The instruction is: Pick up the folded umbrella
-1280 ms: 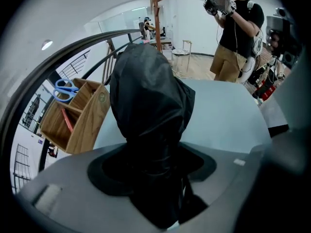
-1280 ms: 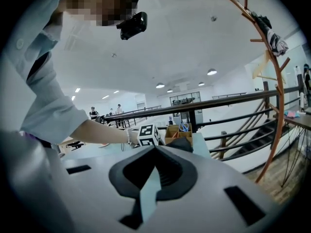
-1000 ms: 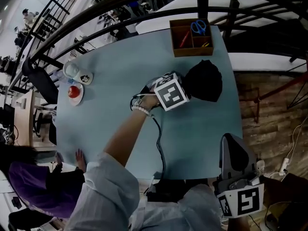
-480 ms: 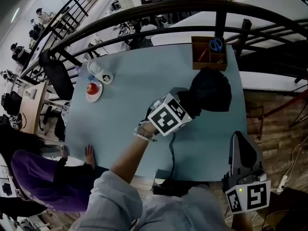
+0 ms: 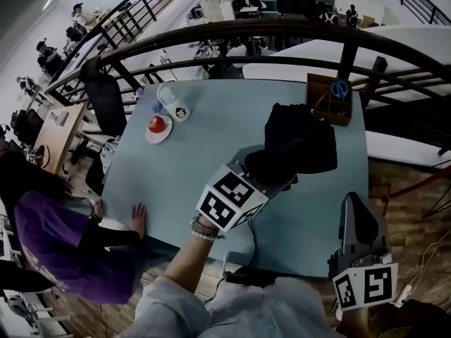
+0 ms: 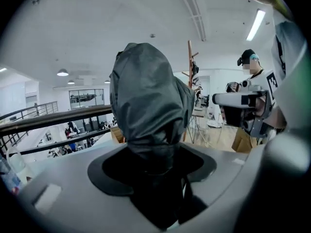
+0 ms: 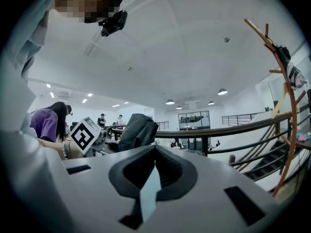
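Left gripper pinching the folded umbrella over the blue table, right gripper hanging at 5 o'clock, jaws pressing together on nothing

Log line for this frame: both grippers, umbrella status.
left gripper: shut on folded umbrella | lift: apparently clear of table | right gripper: shut, empty, idle at near right
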`<action>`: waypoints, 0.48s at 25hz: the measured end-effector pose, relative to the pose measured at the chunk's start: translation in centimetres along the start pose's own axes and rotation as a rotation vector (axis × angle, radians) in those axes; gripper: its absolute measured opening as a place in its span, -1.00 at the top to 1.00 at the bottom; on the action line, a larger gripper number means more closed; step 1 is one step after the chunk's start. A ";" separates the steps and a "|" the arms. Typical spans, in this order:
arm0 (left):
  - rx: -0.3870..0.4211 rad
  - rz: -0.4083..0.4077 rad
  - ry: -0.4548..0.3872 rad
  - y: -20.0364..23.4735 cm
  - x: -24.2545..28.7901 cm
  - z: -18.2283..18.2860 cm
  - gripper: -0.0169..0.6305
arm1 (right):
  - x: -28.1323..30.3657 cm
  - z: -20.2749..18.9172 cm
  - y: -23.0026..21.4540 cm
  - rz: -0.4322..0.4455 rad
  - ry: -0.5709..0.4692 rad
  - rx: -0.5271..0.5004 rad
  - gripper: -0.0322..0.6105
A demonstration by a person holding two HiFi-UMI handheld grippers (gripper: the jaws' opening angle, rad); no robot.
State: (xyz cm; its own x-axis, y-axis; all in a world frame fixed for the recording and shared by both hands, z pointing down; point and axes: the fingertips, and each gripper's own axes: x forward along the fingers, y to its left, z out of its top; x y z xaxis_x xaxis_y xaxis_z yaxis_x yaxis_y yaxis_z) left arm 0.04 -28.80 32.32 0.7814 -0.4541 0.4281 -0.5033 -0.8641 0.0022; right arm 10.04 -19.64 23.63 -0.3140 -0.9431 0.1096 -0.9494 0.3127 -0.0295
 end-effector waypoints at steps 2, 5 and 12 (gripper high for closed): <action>-0.032 0.034 -0.047 0.4 -1.9 0.7 0.09 | 0.5 0.5 0.5 0.023 -0.006 -0.006 0.90; -0.078 0.081 -0.112 0.9 -4.8 1.4 0.09 | 1.3 1.1 1.6 0.065 -0.011 -0.020 0.90; -0.106 0.207 -0.197 1.0 -10.7 2.6 0.09 | 3.2 2.0 4.1 0.164 -0.032 -0.046 0.90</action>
State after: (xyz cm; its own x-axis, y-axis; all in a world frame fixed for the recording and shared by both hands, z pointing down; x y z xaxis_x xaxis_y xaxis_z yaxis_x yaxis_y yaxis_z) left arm -7.90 -25.39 25.39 0.7092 -0.6607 0.2461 -0.6872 -0.7257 0.0322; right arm 5.11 -21.57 21.87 -0.4654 -0.8819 0.0751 -0.8844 0.4668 0.0009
